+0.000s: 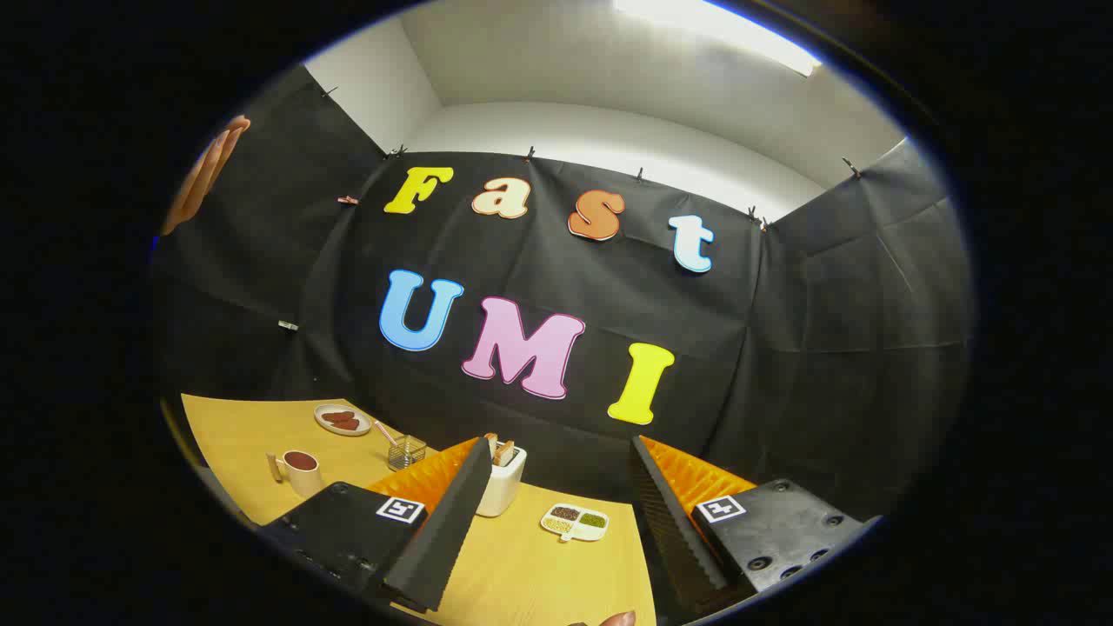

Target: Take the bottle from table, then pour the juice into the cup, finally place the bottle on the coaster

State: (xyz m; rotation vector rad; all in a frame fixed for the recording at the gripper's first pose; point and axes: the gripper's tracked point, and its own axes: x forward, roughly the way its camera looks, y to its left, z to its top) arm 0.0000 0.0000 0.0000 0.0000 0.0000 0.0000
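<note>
- Tool (556,522) is wide open w/ nothing in it, held up high & tipped over the bench (235,426).
- Cup (302,470) w/ dark drink sits far off past the one finger, near a plate (342,419) & wire basket (406,452).
- Can't see bottle or coaster.
- Step, I think: getting the bottle, not started.
- Next: tip tool down, find bottle, get fingers on both sides.
</note>
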